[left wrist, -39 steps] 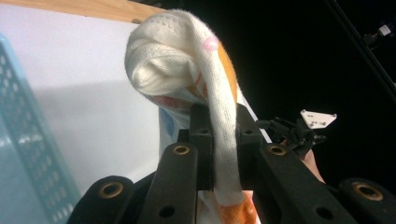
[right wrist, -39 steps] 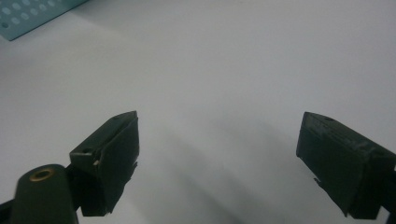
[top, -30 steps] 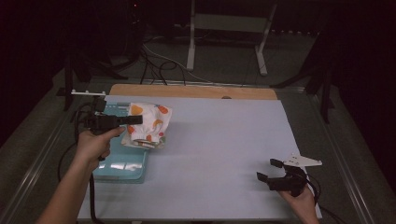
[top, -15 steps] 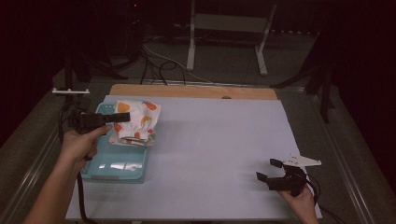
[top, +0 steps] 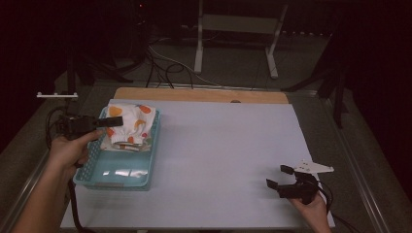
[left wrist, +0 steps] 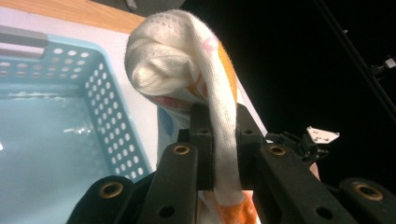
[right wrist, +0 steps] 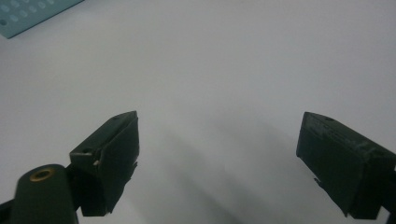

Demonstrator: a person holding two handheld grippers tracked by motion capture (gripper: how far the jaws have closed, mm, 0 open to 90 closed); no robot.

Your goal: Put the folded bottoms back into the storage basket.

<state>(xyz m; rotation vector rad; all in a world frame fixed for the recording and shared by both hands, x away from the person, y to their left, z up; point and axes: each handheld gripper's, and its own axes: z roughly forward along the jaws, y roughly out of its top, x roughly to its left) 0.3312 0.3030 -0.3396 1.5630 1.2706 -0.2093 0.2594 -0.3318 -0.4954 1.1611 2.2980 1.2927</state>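
A white cloth with orange and red spots hangs over the far end of a light blue perforated basket at the table's left. My left gripper is shut on the cloth. In the left gripper view the cloth is pinched between the two black jaws and bunches up above them, beside the basket wall. My right gripper rests near the table's front right corner, open, with nothing between its fingers. The right gripper view has the two jaws wide apart over the bare white tabletop.
The white tabletop has a wooden strip along its far edge. Beyond it stand a metal stand and cables on the dark floor. A basket corner lies far off in the right gripper view.
My left gripper has carried the cloth leftward and a little away, from over the basket's right edge to over its far end. The right gripper has stayed still.
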